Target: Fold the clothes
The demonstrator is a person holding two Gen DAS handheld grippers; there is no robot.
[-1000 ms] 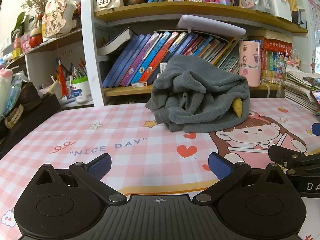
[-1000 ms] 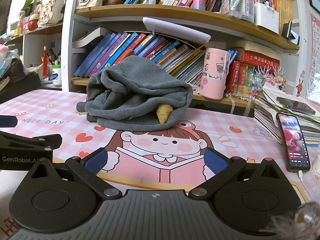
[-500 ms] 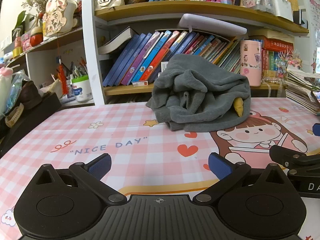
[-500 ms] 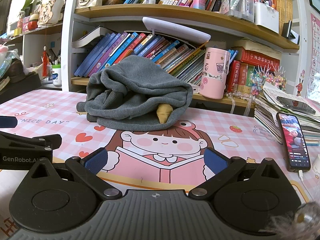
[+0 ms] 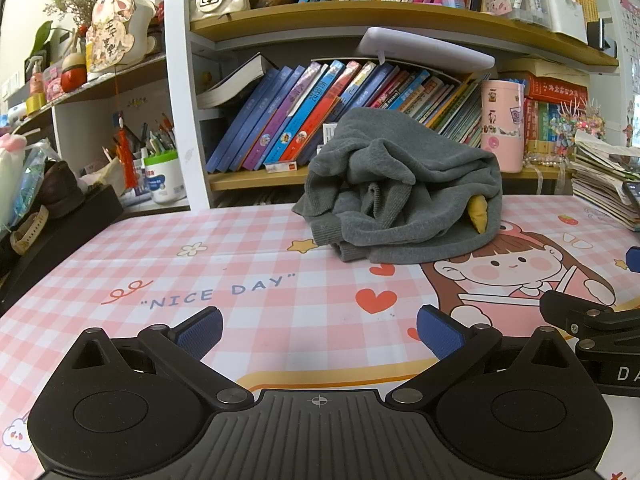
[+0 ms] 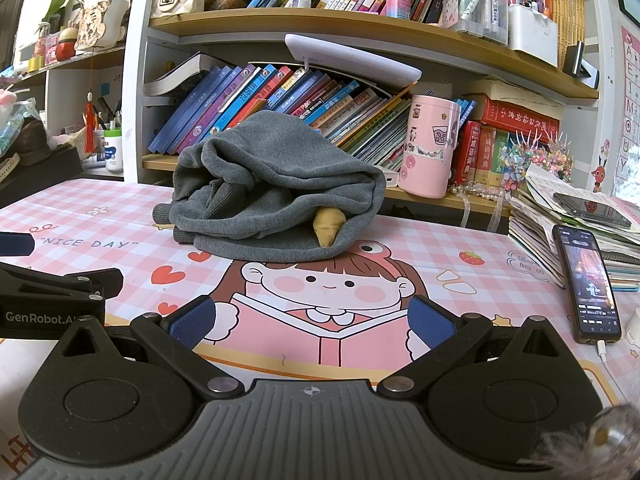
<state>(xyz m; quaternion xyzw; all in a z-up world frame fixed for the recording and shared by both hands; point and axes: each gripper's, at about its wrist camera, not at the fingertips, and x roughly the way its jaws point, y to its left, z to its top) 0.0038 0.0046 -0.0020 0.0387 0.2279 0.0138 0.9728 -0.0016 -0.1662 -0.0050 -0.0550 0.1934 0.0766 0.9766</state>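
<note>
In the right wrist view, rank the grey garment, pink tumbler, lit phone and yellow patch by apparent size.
1. grey garment, clearly the largest.
2. pink tumbler and lit phone: similar; the phone is nearer the camera, so no ranking.
3. yellow patch, smallest.

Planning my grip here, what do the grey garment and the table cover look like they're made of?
The grey garment looks like soft matte knit, probably cotton fleece, with ribbed cuffs and thick folds. The table cover looks like smooth printed vinyl or plastic, lying flat with a faint sheen; the exact material is uncertain.
</note>
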